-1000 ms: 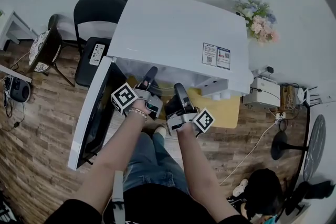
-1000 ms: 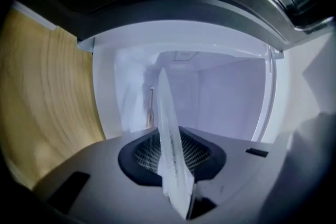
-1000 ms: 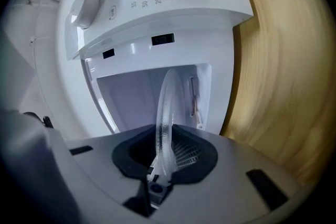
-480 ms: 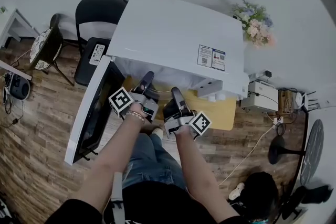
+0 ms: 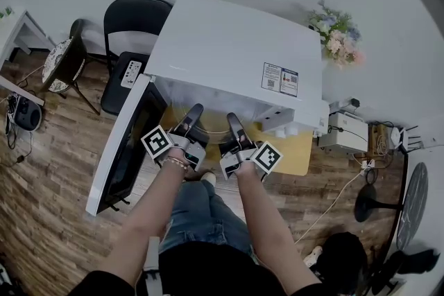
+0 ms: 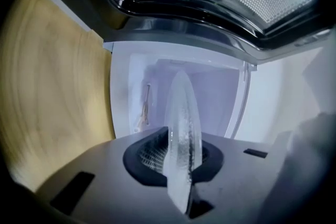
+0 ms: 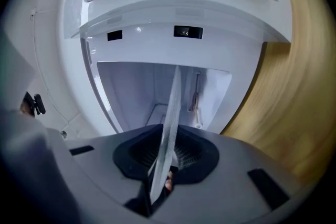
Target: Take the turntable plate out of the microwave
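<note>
**One plate, two tongs, one microwave**

The left tongs [image 5: 193, 112] and the right tongs [image 5: 232, 120] had just been closing. Each was nearly pressed together, pinching the rim of the single turntable plate [image 6: 182, 123]. The plate was clear glass, seen edge-on as a thin pale sliver. It sat at the mouth of the white microwave [image 5: 236, 52], which stood on the wooden desk [image 5: 300, 149] with its door [image 5: 125, 149] open.

Both forearms [image 5: 258, 215] reach forward side by side. The left gripper [image 5: 194, 111] and the right gripper [image 5: 232, 118] point roughly level. Their jaws have just been closing, and each pair now pinches the turntable plate [image 6: 181, 128] edge-on between its pads.
</note>
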